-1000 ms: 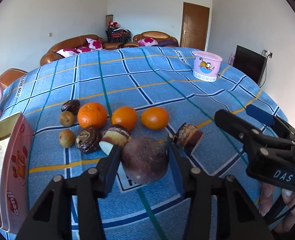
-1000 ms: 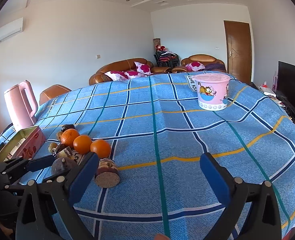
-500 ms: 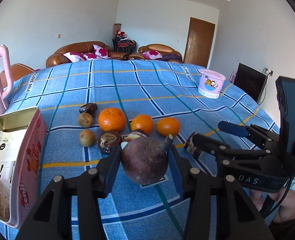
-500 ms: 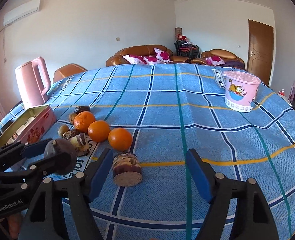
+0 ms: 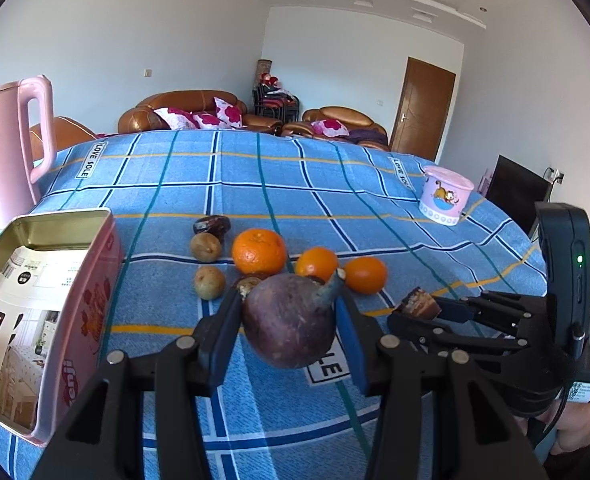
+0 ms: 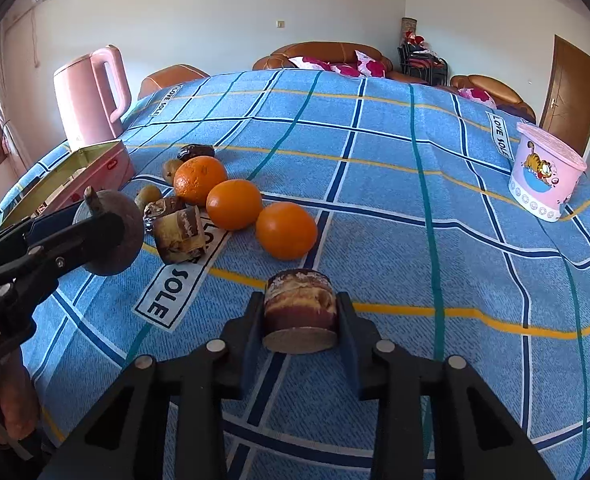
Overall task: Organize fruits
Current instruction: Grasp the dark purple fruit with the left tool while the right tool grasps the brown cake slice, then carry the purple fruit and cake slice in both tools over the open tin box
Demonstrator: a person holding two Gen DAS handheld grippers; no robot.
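Left tongs (image 5: 289,322) clamped on a round purple-brown fruit (image 5: 291,320), stem up, lifted clear of the blue checked cloth (image 5: 335,184) that covers the counter. Right tongs (image 6: 299,312) closing around a cut brown fruit chunk (image 6: 299,312), pads against both its sides, pale cut face toward the camera, underside at the cloth.

Places taken from the largest orange (image 5: 259,251):
- Just right of it, two smaller oranges (image 5: 317,267) in a row, each close beside the next.
- Left of it, two small brownish round fruits (image 5: 205,247), one nearer than the other.
- Behind and left of it, a dark wrinkled date-like fruit (image 5: 211,224), touching the farther small round one.
- In front of it, largely hidden in the left view by the lifted purple fruit, another cut brown piece (image 6: 181,234) and a crumpled dark bit beside it, both visible from the right wrist.
- Far left of it, an open pink tin (image 5: 55,312) with printed paper inside, and beyond that a pink kettle (image 5: 9,152) at the counter's edge.
- Far right and behind, well apart, a pink lidded tub (image 5: 446,196) with a cartoon cat.
- Right and nearer, the right tongs with the chunk.

Hand (image 6: 13,408) partly visible under the left tool at the right view's lower left.
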